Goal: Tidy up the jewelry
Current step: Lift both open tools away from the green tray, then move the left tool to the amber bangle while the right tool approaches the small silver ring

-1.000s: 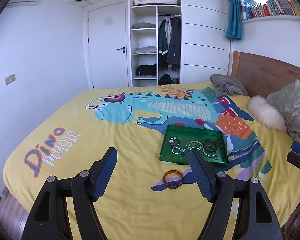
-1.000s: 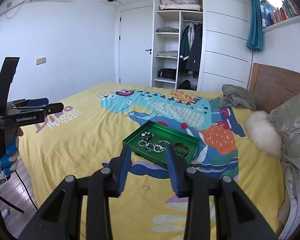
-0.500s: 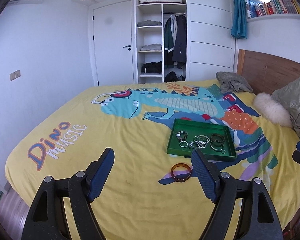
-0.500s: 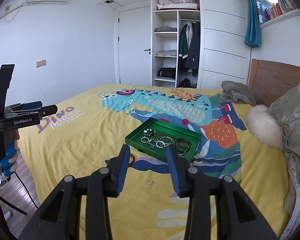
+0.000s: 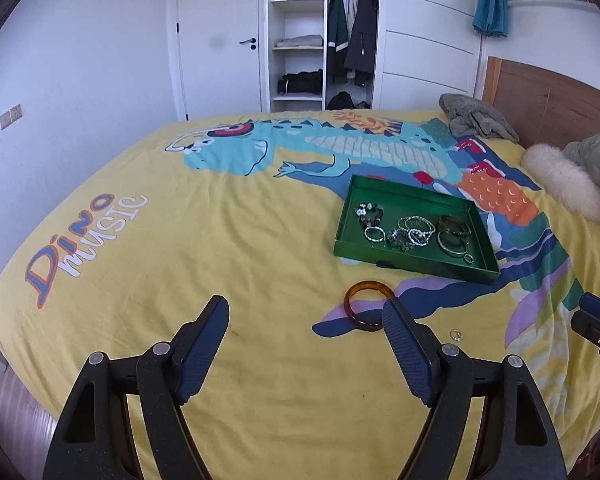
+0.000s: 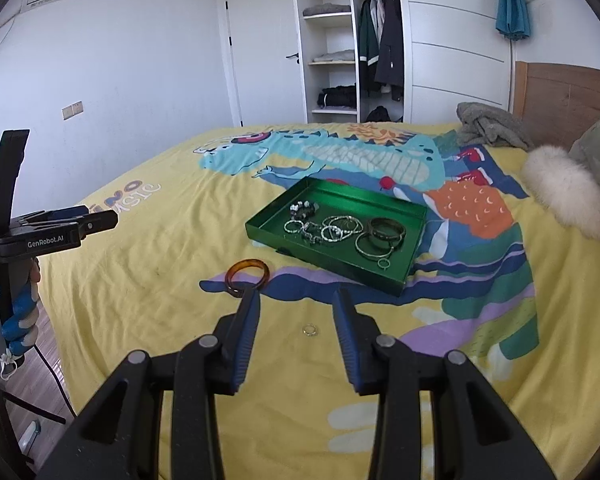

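Both claws have been lowered toward the bed (image 5: 228,240): the left claw (image 5: 306,322) spread and empty beside the amber bangle (image 5: 369,305), the right claw (image 6: 296,312) part-open over the small ring (image 6: 310,330) (both outside the green tray (image 6: 268,236)); pickups seem imminent.

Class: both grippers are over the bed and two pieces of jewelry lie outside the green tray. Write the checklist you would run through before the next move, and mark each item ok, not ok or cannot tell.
1. Left gripper open and empty: ok.
2. Right gripper open and empty: ok.
3. Amber bangle flat on the bedspread, outside the tray: ok.
4. Small ring ahead of the right gripper's tips, nothing covering it: ok.
5. Free space in the tray for more pieces: ok, its far part is bare.
6. The ring can be pinched off the soft cover without sinking in: cannot tell.
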Demonstrator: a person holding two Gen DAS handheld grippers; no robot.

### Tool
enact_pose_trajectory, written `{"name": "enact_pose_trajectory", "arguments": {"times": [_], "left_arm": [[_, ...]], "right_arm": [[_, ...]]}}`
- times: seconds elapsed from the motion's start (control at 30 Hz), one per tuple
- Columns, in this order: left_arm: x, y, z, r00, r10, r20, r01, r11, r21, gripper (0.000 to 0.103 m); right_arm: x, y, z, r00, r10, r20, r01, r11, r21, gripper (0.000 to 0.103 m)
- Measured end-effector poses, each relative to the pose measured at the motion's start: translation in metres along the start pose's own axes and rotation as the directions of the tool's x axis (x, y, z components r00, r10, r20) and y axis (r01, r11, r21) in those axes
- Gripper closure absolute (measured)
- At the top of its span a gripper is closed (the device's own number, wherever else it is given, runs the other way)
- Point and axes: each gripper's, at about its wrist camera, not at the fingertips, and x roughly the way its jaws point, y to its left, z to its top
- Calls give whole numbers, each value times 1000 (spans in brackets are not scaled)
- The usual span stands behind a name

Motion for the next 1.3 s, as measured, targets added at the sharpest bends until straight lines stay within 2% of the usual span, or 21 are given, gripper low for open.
{"name": "enact_pose_trajectory", "arguments": {"times": [0.23, 0.43, 0.73, 1.0, 1.3], "left_arm": [[58, -8, -11, 996, -13, -91, 13, 1000, -2, 25], [107, -14, -19, 986, -34, -162, 33, 999, -11, 26], [173, -26, -24, 968, -59, -246, 58, 998, -10, 35], [208, -29, -27, 953, -55, -298, 55, 998, -9, 47], [218, -41, -33, 955, -27, -297, 40, 998, 39, 54]], "right_arm": [[58, -10, -19, 995, 43, -87, -41, 999, 25, 67], [110, -15, -41, 982, 86, -169, -82, 996, 29, 67], [159, -32, -58, 965, 112, -238, -106, 994, 39, 67], [185, -36, -64, 955, 125, -269, -125, 992, 15, 67], [198, -33, -66, 949, 139, -284, -149, 989, -13, 71]]}}
